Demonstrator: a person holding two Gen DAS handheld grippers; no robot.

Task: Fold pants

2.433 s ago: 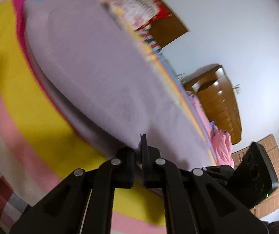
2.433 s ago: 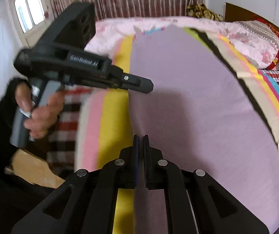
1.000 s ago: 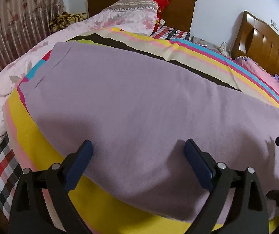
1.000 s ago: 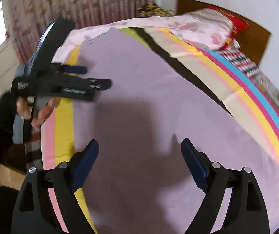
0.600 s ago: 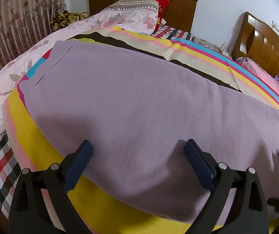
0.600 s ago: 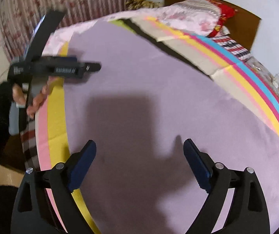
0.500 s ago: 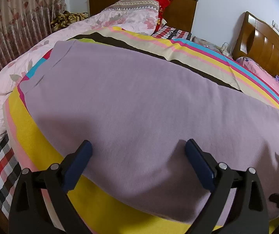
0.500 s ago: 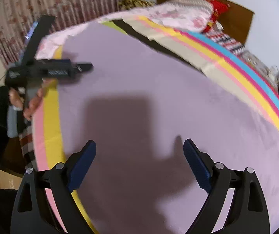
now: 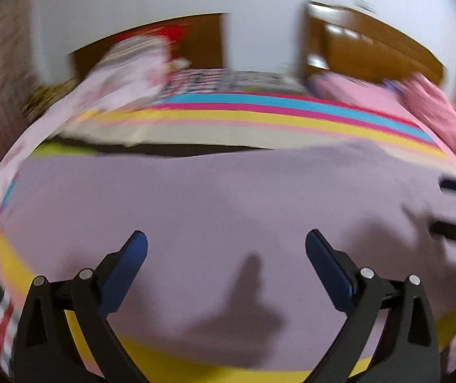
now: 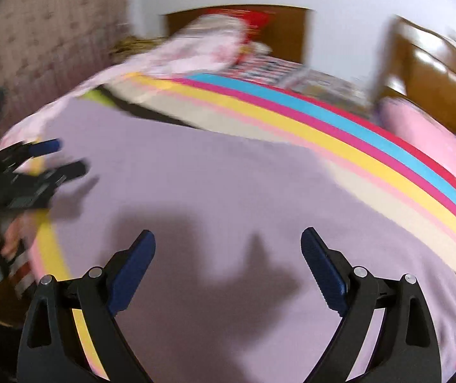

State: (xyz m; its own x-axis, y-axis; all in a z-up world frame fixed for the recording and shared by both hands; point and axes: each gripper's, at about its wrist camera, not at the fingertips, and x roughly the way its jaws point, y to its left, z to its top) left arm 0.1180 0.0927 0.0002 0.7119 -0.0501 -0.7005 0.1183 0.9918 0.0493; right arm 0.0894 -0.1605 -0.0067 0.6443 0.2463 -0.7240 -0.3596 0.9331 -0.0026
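The pants [image 9: 228,210] lie flat as a wide mauve panel across the striped blanket [image 9: 259,118] on the bed. The left gripper [image 9: 226,249] and right gripper [image 10: 228,245] both hover over the cloth with jaws wide apart and nothing between them. The next fold likely needs each gripper to pinch one edge cleanly, taking only the pants and not the blanket beneath. Pillows [image 10: 208,44] lie at twelve o'clock, a pink quilt [image 9: 371,99] at two, both well apart from the cloth.
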